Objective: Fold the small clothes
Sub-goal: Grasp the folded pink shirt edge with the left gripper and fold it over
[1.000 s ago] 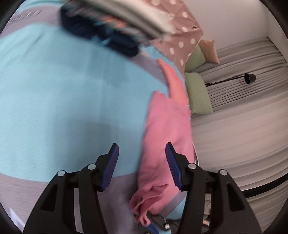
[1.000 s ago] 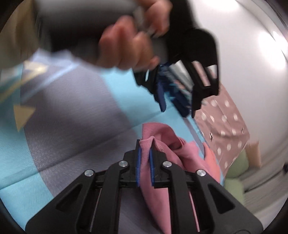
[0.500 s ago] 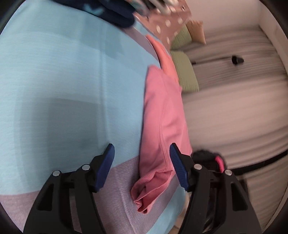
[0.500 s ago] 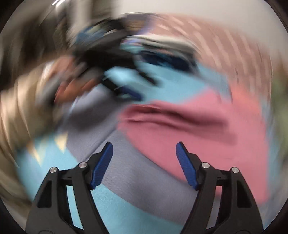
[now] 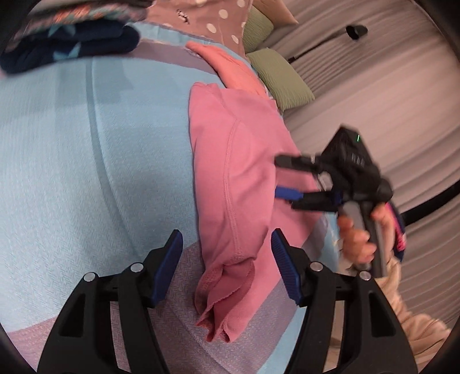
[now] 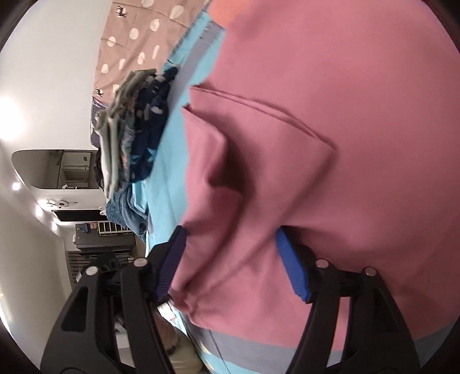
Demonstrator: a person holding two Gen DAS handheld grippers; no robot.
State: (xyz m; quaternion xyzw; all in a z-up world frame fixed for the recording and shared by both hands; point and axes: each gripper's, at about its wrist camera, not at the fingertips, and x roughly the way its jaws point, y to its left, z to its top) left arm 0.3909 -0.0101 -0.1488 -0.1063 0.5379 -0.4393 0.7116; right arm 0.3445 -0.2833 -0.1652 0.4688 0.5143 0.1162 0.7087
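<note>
A pink garment (image 5: 233, 172) lies folded lengthwise on the blue and grey bed cover (image 5: 86, 161). My left gripper (image 5: 227, 253) is open, its jaws on either side of the garment's near end with the bunched cuff below. My right gripper (image 5: 283, 179) shows in the left wrist view at the garment's right edge, open. In the right wrist view the right gripper (image 6: 230, 253) is open with a fold of the pink garment (image 6: 330, 143) between its jaws.
A stack of folded dark and patterned clothes (image 5: 69, 40) sits at the far left of the bed, also in the right wrist view (image 6: 132, 138). An orange garment (image 5: 233, 69) lies beyond the pink one. Green cushions (image 5: 279, 77) and a dotted blanket (image 5: 212, 17) lie farther back.
My right gripper let go of the pink garment's end, swung round to its right side and now straddles a fold there, open. My left gripper stayed open over the near end.
</note>
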